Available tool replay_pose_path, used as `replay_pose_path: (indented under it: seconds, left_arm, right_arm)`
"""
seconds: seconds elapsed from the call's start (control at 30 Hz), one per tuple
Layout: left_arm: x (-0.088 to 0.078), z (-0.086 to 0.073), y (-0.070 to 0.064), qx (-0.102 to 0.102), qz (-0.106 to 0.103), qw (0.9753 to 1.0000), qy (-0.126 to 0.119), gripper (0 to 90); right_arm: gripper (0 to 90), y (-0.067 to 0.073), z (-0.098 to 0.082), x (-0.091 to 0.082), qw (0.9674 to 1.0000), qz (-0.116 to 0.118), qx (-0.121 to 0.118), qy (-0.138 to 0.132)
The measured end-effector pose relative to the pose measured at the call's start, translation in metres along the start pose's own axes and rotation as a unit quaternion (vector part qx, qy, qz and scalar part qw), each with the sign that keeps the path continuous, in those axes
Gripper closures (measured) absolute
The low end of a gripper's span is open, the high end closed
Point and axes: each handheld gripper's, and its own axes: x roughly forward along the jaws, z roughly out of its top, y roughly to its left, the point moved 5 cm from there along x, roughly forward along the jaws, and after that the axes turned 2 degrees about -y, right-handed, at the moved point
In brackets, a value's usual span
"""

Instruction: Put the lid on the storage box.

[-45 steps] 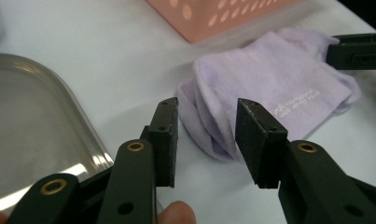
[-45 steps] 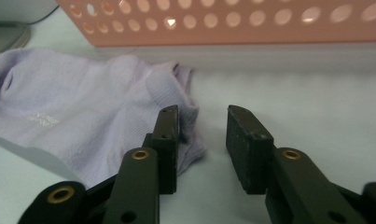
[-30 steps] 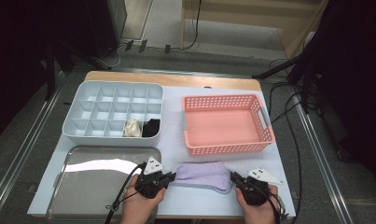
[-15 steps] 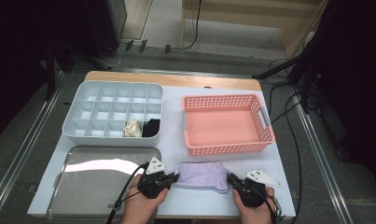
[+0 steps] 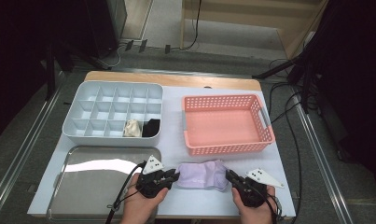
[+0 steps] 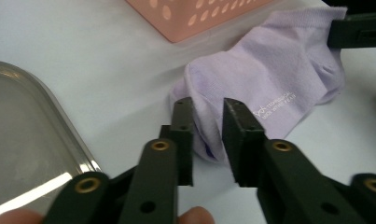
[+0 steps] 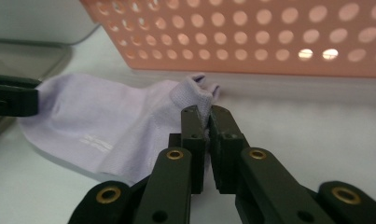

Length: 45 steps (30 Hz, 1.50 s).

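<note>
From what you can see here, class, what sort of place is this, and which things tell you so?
Probably a lab workbench set up for recording sorting tasks: a white table holding a divided organiser tray and pink basket, with loose cables on the floor.

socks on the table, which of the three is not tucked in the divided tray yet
The lilac fabric sock, lying flat on the white table before the pink perforated basket. The cream rolled sock and black rolled sock sit in adjacent compartments.

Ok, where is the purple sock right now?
In the high view the purple sock lies at the table's near edge, just below the pink basket.
</note>
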Motion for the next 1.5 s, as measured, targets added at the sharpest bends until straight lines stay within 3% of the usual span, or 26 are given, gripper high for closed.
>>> replay_pose_path:
  seconds: [0.17,0.2,0.27,0.37,0.47,0.57,0.7,0.8,1.03,1.23,1.43,1.5]
  left_arm:
    - [0.002,-0.002,-0.003,0.003,-0.006,1.0,0.005,87.4]
    - [0.002,-0.002,-0.003,0.002,-0.002,1.0,0.004,85.4]
    - [0.0,0.0,-0.001,-0.004,0.013,0.9999,-0.008,71.3]
    - [-0.006,0.006,0.002,-0.012,0.011,0.9994,-0.029,63.8]
    - [-0.01,0.01,0.001,-0.011,0.011,0.9988,-0.047,65.4]
    - [-0.008,0.012,-0.005,-0.004,0.007,0.9988,-0.049,71.1]
    - [0.003,0.012,-0.018,0.007,-0.011,0.9994,-0.033,79.9]
    - [0.014,0.013,-0.026,0.01,-0.017,0.9996,-0.022,82.7]
    - [0.038,0.006,-0.029,-0.003,-0.003,0.9992,0.038,87.7]
    - [0.041,0.012,-0.039,0.0,-0.011,0.9996,0.026,83.5]
    - [0.049,0.012,-0.037,0.002,0.0,0.9987,0.051,85.1]
    - [0.047,0.012,-0.038,0.003,-0.003,0.9989,0.048,83.8]
  right_arm:
    - [86.2,0.015,0.006,-0.001,0.9998,0.009,-0.016,-0.011]
    - [86.2,0.018,0.008,-0.001,0.9997,0.008,-0.021,-0.011]
    - [86.1,0.019,0.01,-0.001,0.9996,0.004,-0.027,-0.011]
    - [85.9,0.013,0.007,0.0,0.9997,-0.002,-0.024,-0.001]
    - [85.7,0.001,0.003,0.0,0.9998,-0.009,-0.013,0.01]
    - [85.6,-0.009,-0.002,0.003,0.9996,-0.02,-0.003,0.022]
    - [85.5,-0.013,-0.006,0.007,0.9993,-0.023,0.0,0.031]
    - [85.3,-0.008,-0.003,0.006,0.9998,-0.009,-0.001,0.018]
    - [85.2,0.006,0.005,0.003,0.9996,0.026,0.007,0.002]
    - [85.2,0.024,0.009,0.004,0.9987,0.051,-0.009,0.0]
    - [85.2,0.041,0.01,0.009,0.9973,0.07,-0.021,0.001]
    - [85.2,0.048,0.011,0.011,0.9967,0.076,-0.027,0.003]
